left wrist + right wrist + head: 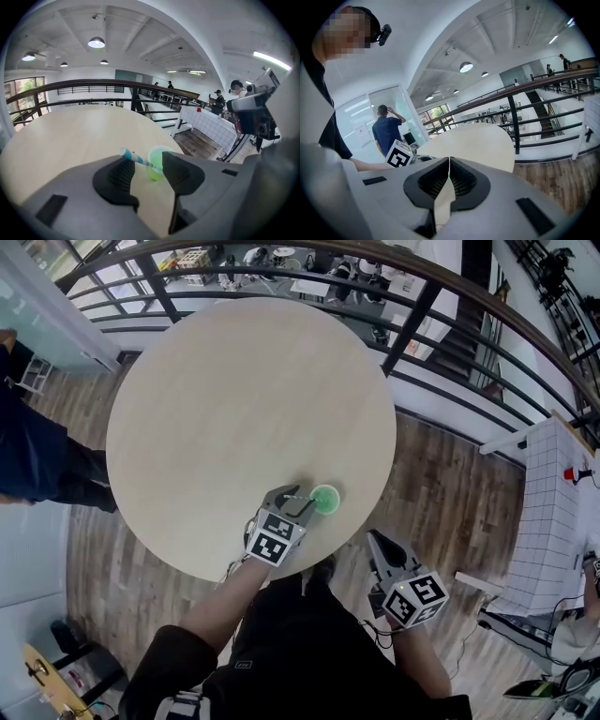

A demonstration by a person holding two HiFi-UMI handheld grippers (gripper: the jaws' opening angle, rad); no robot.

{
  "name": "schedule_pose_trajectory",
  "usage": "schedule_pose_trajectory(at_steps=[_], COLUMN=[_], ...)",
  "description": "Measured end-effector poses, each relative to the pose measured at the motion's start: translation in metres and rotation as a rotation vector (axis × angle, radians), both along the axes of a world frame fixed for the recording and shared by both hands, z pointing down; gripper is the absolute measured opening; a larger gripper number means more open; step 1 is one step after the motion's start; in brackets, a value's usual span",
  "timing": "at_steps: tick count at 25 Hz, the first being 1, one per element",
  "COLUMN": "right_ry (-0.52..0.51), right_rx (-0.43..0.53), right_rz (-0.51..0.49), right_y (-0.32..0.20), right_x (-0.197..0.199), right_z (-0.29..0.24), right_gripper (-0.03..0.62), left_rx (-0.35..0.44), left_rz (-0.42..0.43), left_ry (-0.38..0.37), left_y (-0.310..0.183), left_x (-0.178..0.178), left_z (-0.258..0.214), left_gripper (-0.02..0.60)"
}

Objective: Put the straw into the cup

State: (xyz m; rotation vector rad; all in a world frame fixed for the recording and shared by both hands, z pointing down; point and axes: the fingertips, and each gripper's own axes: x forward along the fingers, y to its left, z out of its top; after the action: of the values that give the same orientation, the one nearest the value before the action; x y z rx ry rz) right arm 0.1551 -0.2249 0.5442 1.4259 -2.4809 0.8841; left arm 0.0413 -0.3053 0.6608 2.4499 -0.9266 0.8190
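A small green cup (325, 499) stands near the front edge of the round pale table (225, 399). In the left gripper view a blue-and-white striped straw (137, 159) sits in the cup (157, 159) and leans out to the left. My left gripper (292, 503) is just short of the cup with its jaws open (147, 169); the straw's free end shows between them and neither pad presses on it. My right gripper (379, 546) hangs off the table to the right, its jaws shut (449, 171) with nothing in them.
A dark curved railing (422, 306) runs behind the table. Someone in dark clothes (33, 451) stands at the far left. A white gridded table (553, 512) is on the right, over wooden floor (441, 484).
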Motion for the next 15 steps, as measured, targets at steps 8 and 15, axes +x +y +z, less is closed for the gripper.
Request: schedule_pose_trajectory(at_steps=[8, 15], right_ry=[-0.016, -0.048], right_rx=[0.041, 0.082], right_rz=[-0.017, -0.061], right_y=[0.002, 0.011], right_x=[0.005, 0.002], right_z=[-0.015, -0.029], right_gripper=[0.023, 0.023], left_rx=[0.006, 0.027], left_rz=[-0.065, -0.106], left_ry=[0.01, 0.006], left_y=[0.012, 0.032], left_x=[-0.011, -0.025], left_z=[-0.016, -0.041], left_gripper=[0.176, 0.176])
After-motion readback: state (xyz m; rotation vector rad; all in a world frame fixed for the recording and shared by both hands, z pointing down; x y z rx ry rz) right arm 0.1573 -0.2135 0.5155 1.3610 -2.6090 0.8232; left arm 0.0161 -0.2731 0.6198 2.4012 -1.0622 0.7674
